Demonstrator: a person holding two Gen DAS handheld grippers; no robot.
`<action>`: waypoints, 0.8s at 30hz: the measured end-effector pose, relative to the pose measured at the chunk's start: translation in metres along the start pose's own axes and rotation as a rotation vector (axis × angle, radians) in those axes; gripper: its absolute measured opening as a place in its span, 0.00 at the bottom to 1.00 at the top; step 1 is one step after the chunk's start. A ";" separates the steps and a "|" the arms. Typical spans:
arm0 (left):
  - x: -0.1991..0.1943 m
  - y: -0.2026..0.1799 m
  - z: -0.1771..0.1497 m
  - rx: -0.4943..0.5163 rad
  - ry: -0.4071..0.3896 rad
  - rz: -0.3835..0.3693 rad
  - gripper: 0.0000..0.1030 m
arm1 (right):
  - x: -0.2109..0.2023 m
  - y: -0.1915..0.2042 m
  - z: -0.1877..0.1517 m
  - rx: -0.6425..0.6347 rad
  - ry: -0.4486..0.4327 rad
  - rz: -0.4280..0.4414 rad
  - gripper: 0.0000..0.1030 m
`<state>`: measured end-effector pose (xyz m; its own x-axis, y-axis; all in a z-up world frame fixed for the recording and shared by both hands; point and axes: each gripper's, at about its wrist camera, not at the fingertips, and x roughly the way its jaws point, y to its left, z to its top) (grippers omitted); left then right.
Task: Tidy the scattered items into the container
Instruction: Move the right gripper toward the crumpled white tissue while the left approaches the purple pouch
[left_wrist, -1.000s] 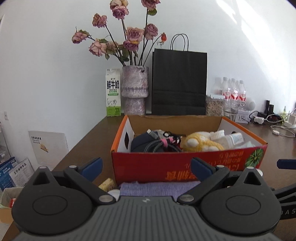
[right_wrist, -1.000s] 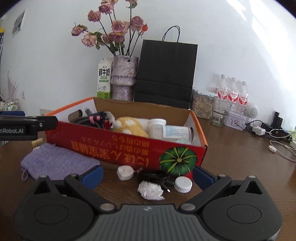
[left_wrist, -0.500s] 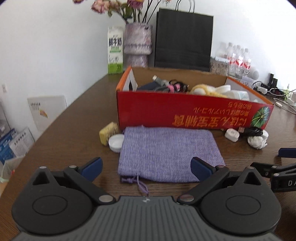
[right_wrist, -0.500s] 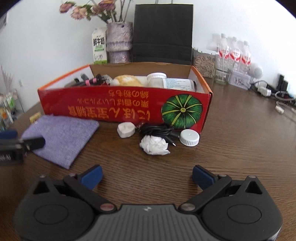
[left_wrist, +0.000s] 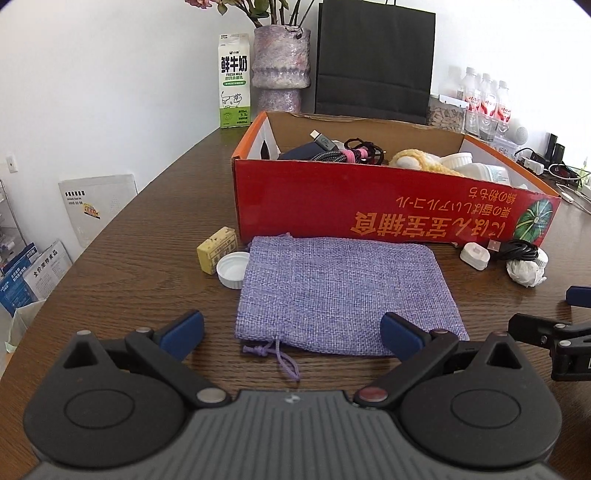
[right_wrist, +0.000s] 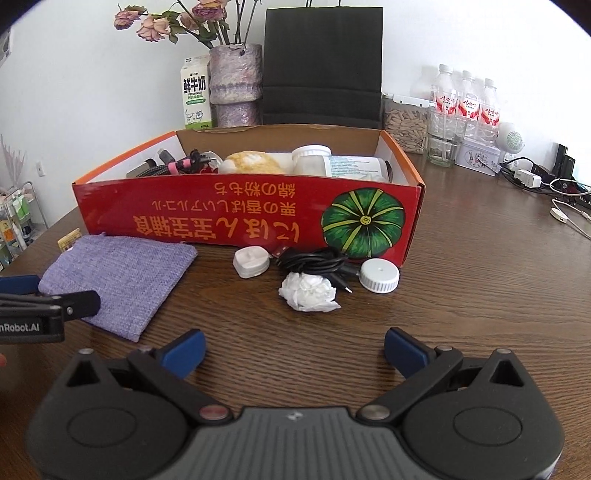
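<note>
Left gripper (left_wrist: 291, 334): jaws spread wide, holding nothing, poised over the near edge of the purple pouch (left_wrist: 341, 293).
Right gripper (right_wrist: 293, 350): jaws wide apart too, empty, above bare table (right_wrist: 480, 295) in front of the loose bits.
Container: the red box (right_wrist: 236, 214) sits mid-table, open-topped, with cables, a yellow plush toy and white jars inside.
Purple pouch: flat on the wood, its far edge just beside the box front, drawstring trailing toward the left gripper.
Left of the pouch: a white cap (left_wrist: 232, 269) touching its edge, a yellow block (left_wrist: 217, 249) just beside that.
Right of the pouch: a white plug (right_wrist: 251, 261), a coiled black cable (right_wrist: 314, 260), a crumpled tissue (right_wrist: 308, 291) and a second cap (right_wrist: 379, 275), all close against the box front.
Behind the box: a milk carton (left_wrist: 234, 81), a vase (left_wrist: 280, 66), a black paper bag (right_wrist: 323, 70) and water bottles (right_wrist: 467, 101) along the wall.
</note>
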<state>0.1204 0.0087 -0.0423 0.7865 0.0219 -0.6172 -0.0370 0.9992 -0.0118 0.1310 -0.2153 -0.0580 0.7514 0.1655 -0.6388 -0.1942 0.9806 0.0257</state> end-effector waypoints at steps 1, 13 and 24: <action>0.000 0.000 0.000 0.001 0.000 0.000 1.00 | 0.000 0.000 0.000 0.001 0.000 0.001 1.00; 0.000 0.000 0.000 0.000 0.000 -0.003 1.00 | -0.001 -0.004 0.000 0.025 -0.010 0.018 1.00; -0.001 0.000 0.000 -0.001 -0.001 -0.004 1.00 | 0.000 0.000 0.000 -0.001 -0.001 -0.002 1.00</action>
<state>0.1201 0.0088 -0.0414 0.7872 0.0183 -0.6164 -0.0348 0.9993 -0.0148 0.1309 -0.2150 -0.0585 0.7524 0.1641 -0.6380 -0.1934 0.9808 0.0241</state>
